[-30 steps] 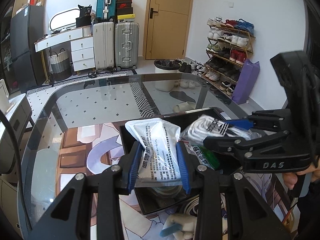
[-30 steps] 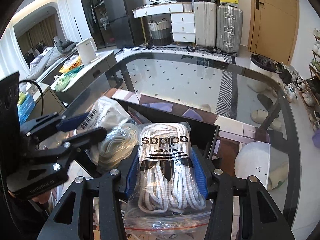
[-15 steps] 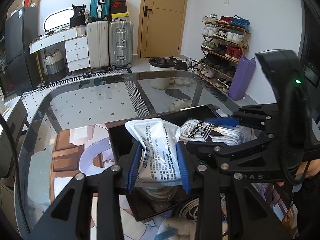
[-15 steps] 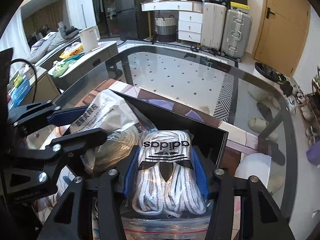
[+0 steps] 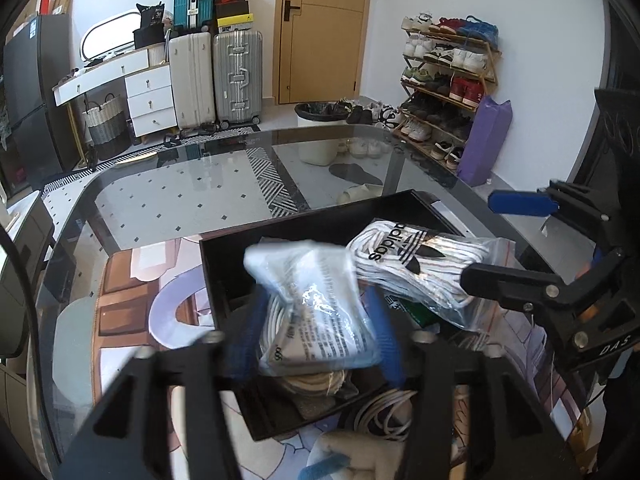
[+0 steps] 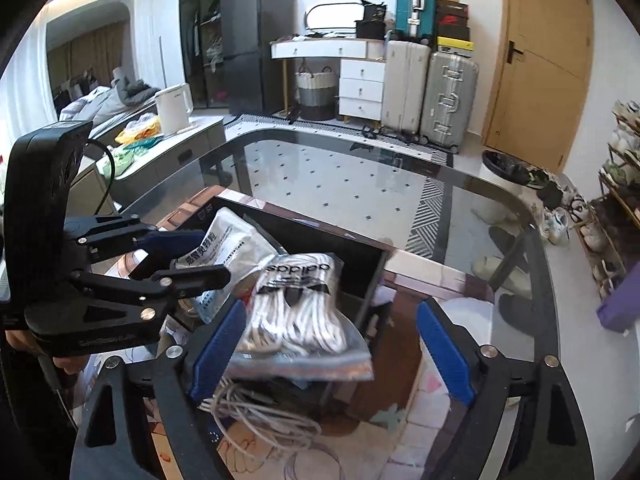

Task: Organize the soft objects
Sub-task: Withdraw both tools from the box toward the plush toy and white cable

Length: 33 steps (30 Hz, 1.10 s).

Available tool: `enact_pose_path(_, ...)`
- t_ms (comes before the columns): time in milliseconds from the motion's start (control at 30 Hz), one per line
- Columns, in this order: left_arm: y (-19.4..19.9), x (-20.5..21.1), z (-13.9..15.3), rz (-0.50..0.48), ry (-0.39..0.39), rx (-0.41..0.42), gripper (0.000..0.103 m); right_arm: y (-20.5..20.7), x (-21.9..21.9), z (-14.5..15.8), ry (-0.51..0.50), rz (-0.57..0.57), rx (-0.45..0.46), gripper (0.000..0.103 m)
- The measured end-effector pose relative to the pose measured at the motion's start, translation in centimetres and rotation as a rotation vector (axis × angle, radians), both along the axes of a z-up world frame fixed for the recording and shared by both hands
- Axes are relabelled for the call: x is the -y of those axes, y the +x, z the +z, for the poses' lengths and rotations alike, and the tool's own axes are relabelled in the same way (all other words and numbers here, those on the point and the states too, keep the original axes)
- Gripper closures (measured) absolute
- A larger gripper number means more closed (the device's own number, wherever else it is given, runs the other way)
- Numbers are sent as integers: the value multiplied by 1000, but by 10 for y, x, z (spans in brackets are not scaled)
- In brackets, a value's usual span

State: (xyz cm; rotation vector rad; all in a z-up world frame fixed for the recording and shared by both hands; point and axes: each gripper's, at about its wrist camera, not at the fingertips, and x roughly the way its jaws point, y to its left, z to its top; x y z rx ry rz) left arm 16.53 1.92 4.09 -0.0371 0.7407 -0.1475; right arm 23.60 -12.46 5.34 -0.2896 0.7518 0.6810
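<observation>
- Nearest, right wrist view: a loose coil of white cable point(image 6: 256, 412) lay on the printed mat point(image 6: 404, 436) outside the box, just below the right gripper point(image 6: 332, 348); judged still to be put away.
- Left wrist view, near edge: a pale soft item with a blue strip point(image 5: 344, 464) and more coiled cord point(image 5: 384, 412) also lay outside the box; what the pale item was could not be told.
- The right gripper's jaws stood wide apart, holding nothing. The Adidas bag of white laces point(image 6: 298, 312) rested between them on the right side of the black box point(image 6: 376, 264), touching neither blue pad as far as could be seen; this placement was judged complete.
- The left gripper point(image 5: 316, 336) had its blue pads spread either side of the white printed pouch point(image 5: 316, 304); the view was blurred, but the jaws appeared parted and the pouch released onto the box's contents.
- The pouch lay to the left of the laces bag, the two just beside one another inside the box.
- Beyond: the glass table point(image 5: 200, 184) ran towards the far suitcases point(image 5: 236, 76).
- Judgement: two soft items stowed; the near loose items remained.
</observation>
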Motion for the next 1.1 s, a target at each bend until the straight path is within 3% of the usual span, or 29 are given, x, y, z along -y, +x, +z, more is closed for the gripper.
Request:
enact_pose_path(67,-6,0,4,4,7,16,35,-4,7,-1,18,-21,1,5)
enact_pose_path(100,-8,-1,5,8,11,19,25,-8,13,-1,33,-32,2,5)
enact_pose_path(200,-19,-3,10,34,14,39,13,-14,26,-4,66,-57,-18,3)
enact_pose_path(367,-37,-7,14,45,-1,68,0,-25,45,-5,125,-104,-38,1)
enact_pose_path(567,-54,-9,7,61,25,66,0,-39,59,-9,188,-130,-74,1)
enact_pose_path(867,-71,-6,-5,70,22,43,0,-44,47,-15,163,-115,-97,1)
enact_pose_path(1100,-76,-3,-5,53,17,40,0,-39,33,-39,116,-88,-186,1)
